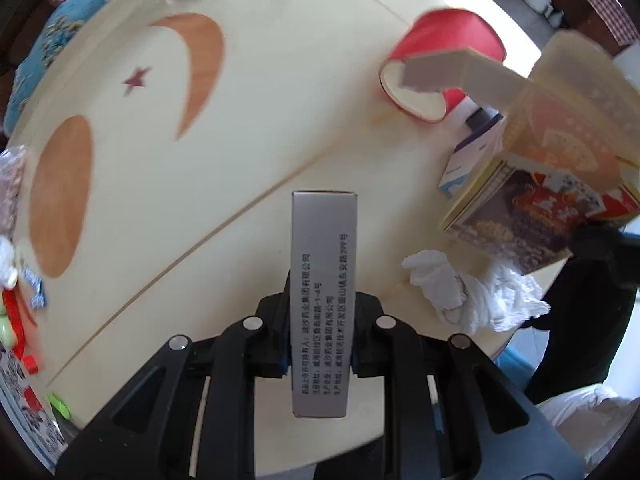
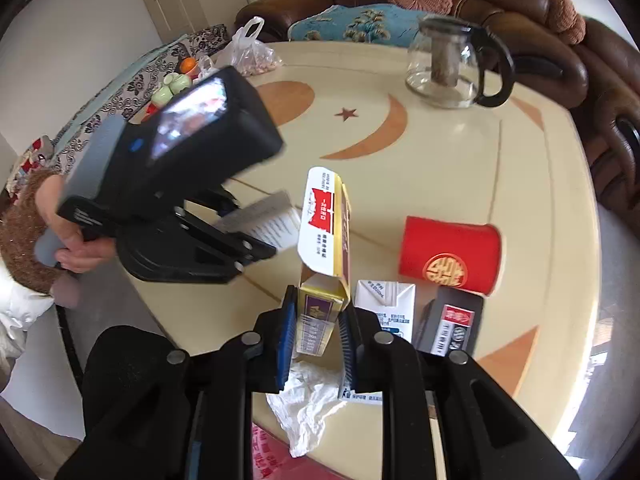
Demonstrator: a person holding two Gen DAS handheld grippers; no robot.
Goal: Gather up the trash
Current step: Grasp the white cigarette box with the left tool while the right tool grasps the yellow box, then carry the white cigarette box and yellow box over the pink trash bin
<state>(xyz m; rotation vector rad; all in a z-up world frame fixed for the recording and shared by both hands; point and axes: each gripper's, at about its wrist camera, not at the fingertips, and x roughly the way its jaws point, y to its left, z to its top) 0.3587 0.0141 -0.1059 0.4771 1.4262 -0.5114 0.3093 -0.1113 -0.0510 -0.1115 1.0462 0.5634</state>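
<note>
Two boxes are held above the bench (image 1: 240, 140): a grey box (image 1: 322, 300) clamped in the left hand-held gripper (image 1: 320, 332), a yellow carton (image 2: 324, 256) in the right hand-held gripper (image 2: 318, 340). A red cup (image 2: 450, 254), tissue (image 2: 308, 400) and other packets are judged still uncollected.

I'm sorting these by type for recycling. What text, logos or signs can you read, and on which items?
Grey box in the left hand-held gripper: several lines of Chinese print, including "有限公司"; the rest too small to quote safely.
Red cup: a gold round emblem, no readable words.
Yellow box in the right hand-held gripper: red label with white characters, blurred.
White carton: small print and a bin sign, unreadable.
Black pack: red label, unreadable.
</note>
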